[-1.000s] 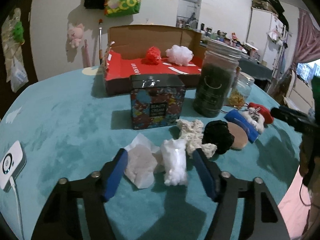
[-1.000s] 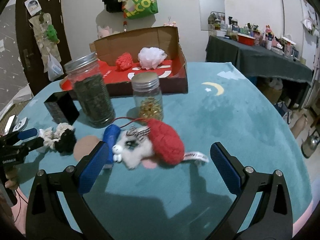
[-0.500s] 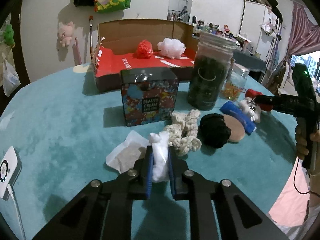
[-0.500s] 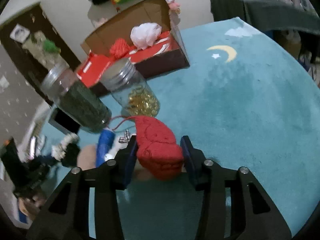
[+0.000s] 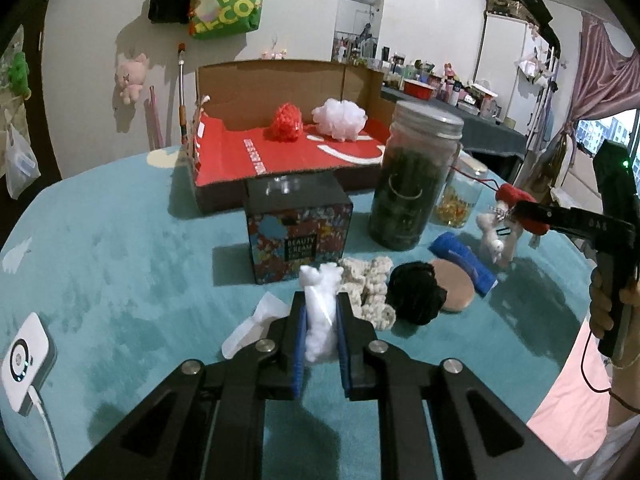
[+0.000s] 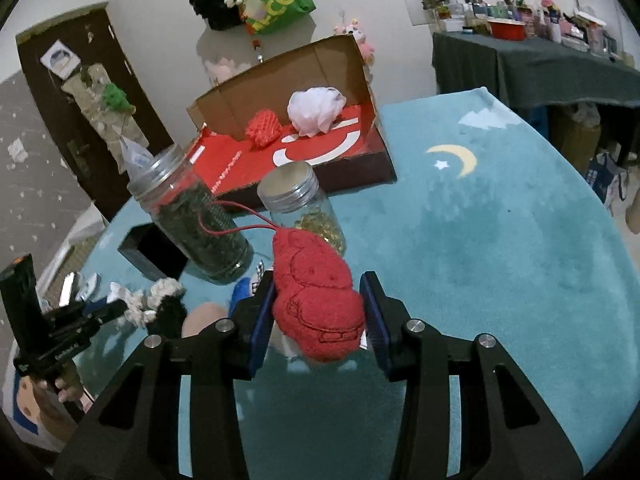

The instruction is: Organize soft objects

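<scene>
My left gripper [image 5: 320, 314] is shut on a white fluffy wad [image 5: 318, 280] just above the teal tabletop. My right gripper [image 6: 318, 292] is shut on a red plush toy [image 6: 308, 256] with a red string; a small white plush animal [image 5: 496, 236] hangs beneath it. Behind the jars, an open cardboard box with a red floor [image 5: 288, 160] holds a red knitted ball [image 5: 286, 123] and a white puff [image 5: 340, 118]. A cream knit rope [image 5: 370, 284], a black pompom [image 5: 416, 292], a beige pad [image 5: 454, 284] and a blue roll [image 5: 464, 260] lie ahead of my left gripper.
A patterned cream box [image 5: 298, 236], a tall jar of dark green stuff [image 5: 412, 184] and a small jar of yellow beads [image 5: 460, 200] stand between the soft things and the cardboard box. A crumpled tissue [image 5: 256, 320] lies by my left gripper. A white device [image 5: 24, 354] lies at the left edge.
Both grippers went from open to shut: the left on the white wad, the right on the red plush toy. The right one has since tilted and raised the toy slightly.
</scene>
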Tool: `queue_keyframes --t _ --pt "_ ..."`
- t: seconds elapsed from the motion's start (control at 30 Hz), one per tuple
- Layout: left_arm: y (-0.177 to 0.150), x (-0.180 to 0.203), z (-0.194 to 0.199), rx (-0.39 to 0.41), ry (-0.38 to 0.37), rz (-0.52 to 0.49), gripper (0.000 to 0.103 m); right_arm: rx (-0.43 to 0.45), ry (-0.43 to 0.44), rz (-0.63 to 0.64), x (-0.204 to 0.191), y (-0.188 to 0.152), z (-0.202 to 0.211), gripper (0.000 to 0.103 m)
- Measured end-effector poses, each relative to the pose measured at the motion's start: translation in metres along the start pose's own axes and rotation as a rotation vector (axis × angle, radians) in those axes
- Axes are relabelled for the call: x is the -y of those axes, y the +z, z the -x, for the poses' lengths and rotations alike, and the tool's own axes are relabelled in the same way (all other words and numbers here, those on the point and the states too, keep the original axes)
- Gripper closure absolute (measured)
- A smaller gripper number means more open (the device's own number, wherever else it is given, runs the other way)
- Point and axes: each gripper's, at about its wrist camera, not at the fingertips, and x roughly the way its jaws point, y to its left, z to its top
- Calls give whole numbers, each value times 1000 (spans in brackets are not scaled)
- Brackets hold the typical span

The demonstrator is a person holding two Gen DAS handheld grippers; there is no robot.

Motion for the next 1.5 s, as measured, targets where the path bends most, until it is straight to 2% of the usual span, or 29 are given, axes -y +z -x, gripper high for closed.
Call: queue_keyframes --t 0.17,0.3,0.47,0.57,0.63,0.67,0.73,0.9,1.03,1.23,1.33,1.5 --pt "6 4 6 18 -25 -10 89 15 31 16 -10 2 8 63" --pt "7 10 1 17 -33 -22 89 -11 78 5 -15 -2 2 61" --pt "5 10 -2 -1 -54 4 89 -19 -5 36 -20 -15 -15 61" --pt "10 18 7 42 -50 -24 89 31 -28 62 -25 -19 -8 63" --pt "14 22 8 57 -74 -36 89 98 -64 121 -37 -20 2 64" --pt "15 25 7 54 -87 -38 89 115 -72 145 -41 -19 5 70" --pt "16 28 4 48 -102 -42 89 112 -96 173 -46 -16 2 72" --pt "12 34 -1 35 -115 -33 89 58 -58 108 -32 -14 -15 84" --pt "11 36 -2 25 -124 -32 89 89 -55 120 -32 -14 -12 88" --pt "13 38 -5 24 -129 -38 89 168 -86 186 -45 -16 3 88" --pt "12 37 -7 18 -135 -38 89 211 -148 268 -57 -17 13 88" --pt "9 38 -11 -1 -150 -37 89 178 -207 359 -55 -28 18 88"
